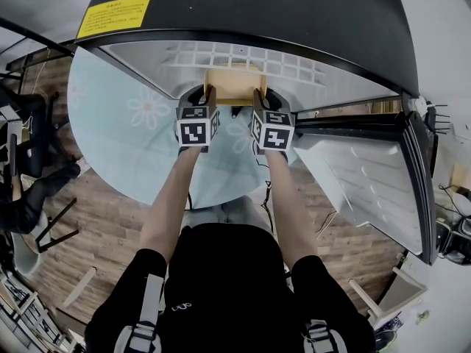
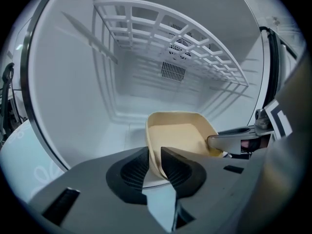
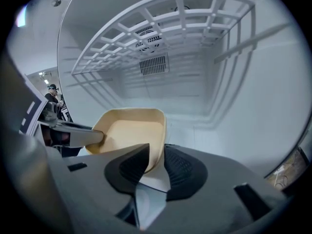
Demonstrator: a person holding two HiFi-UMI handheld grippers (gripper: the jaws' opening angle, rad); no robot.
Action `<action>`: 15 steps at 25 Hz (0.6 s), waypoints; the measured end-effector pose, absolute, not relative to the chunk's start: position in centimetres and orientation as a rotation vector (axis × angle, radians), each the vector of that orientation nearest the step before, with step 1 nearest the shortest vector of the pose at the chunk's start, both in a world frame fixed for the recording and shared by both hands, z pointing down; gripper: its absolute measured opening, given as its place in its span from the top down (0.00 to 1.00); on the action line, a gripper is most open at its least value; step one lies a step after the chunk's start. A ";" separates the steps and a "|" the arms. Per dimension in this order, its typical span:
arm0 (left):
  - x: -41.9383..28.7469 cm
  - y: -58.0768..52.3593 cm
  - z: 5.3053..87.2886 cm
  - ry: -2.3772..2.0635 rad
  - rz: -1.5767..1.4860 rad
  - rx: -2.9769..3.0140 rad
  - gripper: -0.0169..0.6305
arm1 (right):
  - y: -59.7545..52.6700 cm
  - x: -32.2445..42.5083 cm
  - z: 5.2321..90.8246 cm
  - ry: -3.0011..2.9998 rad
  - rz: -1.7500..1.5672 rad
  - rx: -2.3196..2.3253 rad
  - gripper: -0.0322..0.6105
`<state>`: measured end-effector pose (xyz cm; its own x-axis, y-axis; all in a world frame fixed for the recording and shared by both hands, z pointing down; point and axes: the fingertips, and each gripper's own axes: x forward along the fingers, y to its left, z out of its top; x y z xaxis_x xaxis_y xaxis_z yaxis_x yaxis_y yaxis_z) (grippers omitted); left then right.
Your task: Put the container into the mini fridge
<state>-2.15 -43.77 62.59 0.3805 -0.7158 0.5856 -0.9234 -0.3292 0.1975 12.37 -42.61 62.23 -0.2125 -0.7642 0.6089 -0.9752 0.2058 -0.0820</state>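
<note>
A cream, open-topped container [image 1: 235, 85] sits low inside the white mini fridge [image 2: 73, 82], below its wire shelf [image 2: 180, 38]. My left gripper [image 1: 206, 93] straddles the container's [image 2: 178, 135] left wall; the jaws [image 2: 154, 162] stand a little apart around the wall and look open. My right gripper [image 1: 259, 95] is on the opposite wall, its pads [image 3: 157, 162] closed against the container [image 3: 131, 130]. Each gripper view shows the other gripper's finger [image 2: 234, 140] on the far rim.
The fridge's black top [image 1: 243, 6] carries a yellow label [image 1: 114, 15]. Its door [image 1: 368, 182] hangs open to the right. A vent [image 3: 153, 65] marks the back wall. A round pale-blue table [image 1: 118, 123] is below me; a chair [image 1: 29, 197] stands at left.
</note>
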 end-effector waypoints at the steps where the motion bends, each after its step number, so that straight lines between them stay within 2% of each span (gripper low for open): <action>1: -2.2 -43.8 62.6 -1.408 0.543 2.141 0.83 | -42.6 12.3 62.2 -2.048 0.645 1.612 0.79; 15: -3.7 -43.7 59.5 -1.496 0.430 2.154 0.82 | -42.0 12.5 59.4 -2.097 0.589 1.668 0.79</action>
<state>-3.69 -43.75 59.54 0.3536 -0.7846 0.5092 -0.9353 -0.2879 0.2059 12.47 -41.95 59.38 -0.2112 -0.8100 0.5471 -0.9764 0.2009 -0.0795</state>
